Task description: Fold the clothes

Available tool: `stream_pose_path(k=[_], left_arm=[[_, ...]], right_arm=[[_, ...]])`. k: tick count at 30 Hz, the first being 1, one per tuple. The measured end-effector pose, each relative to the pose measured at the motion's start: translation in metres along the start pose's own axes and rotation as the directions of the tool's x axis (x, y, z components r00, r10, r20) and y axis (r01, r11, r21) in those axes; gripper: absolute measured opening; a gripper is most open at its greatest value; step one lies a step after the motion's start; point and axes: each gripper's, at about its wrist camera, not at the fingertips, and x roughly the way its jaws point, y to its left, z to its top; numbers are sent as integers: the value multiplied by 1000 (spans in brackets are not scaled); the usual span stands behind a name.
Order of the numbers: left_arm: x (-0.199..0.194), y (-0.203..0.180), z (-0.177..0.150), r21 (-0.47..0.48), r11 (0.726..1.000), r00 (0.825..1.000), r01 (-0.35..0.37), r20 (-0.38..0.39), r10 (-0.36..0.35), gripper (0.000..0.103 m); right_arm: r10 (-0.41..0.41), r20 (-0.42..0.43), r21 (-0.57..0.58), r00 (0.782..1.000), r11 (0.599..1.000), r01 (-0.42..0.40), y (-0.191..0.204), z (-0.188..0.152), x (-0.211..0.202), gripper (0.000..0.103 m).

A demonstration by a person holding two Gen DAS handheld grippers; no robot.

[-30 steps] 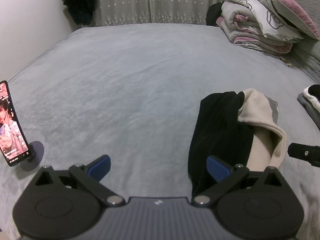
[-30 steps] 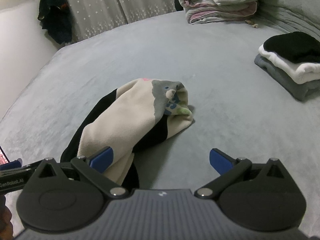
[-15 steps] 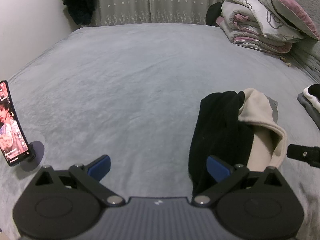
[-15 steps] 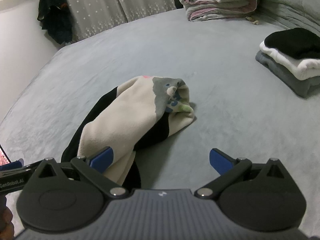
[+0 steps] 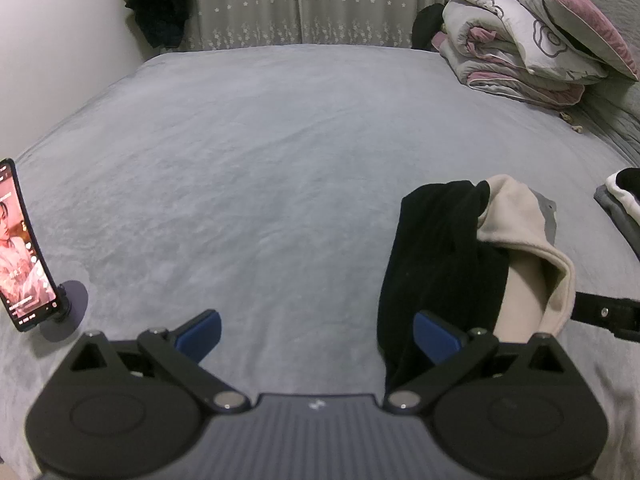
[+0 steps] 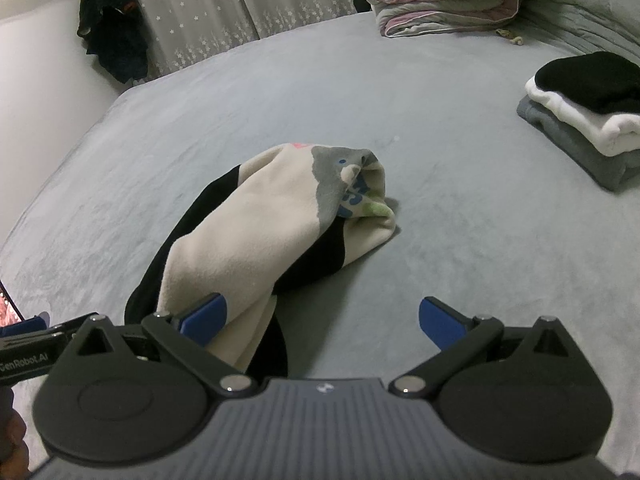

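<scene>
A wide bed covered in a soft grey plush blanket (image 5: 248, 168) fills the room, lit dimly and evenly. Behind it hang grey curtains dotted with small white stars (image 5: 296, 0), beside a plain white wall (image 5: 60, 48). Dark clothing (image 6: 114, 46) hangs by the curtains.

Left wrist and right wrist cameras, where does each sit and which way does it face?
Left wrist: on the left gripper, facing across the grey bed; its open fingers show, phone left.
Right wrist: on the right gripper, facing the folded stack; open fingers show.
Shared: the crumpled black-and-cream garment, quilt pile, curtains.
</scene>
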Motion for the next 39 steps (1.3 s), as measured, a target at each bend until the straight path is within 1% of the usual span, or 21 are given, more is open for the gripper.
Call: stream_pose_path(k=[30,39], left_arm=[[3,0,-1,9,1000,1000,-5,-9,5,103],[5,2,0,11,1000,1000,-3,-22,4,103]], right_arm=[[2,-15,-2,1000,1000,-2,0,-1,3,103],[1,-18,-2,1000,1000,-1,-1,-1,3,103]])
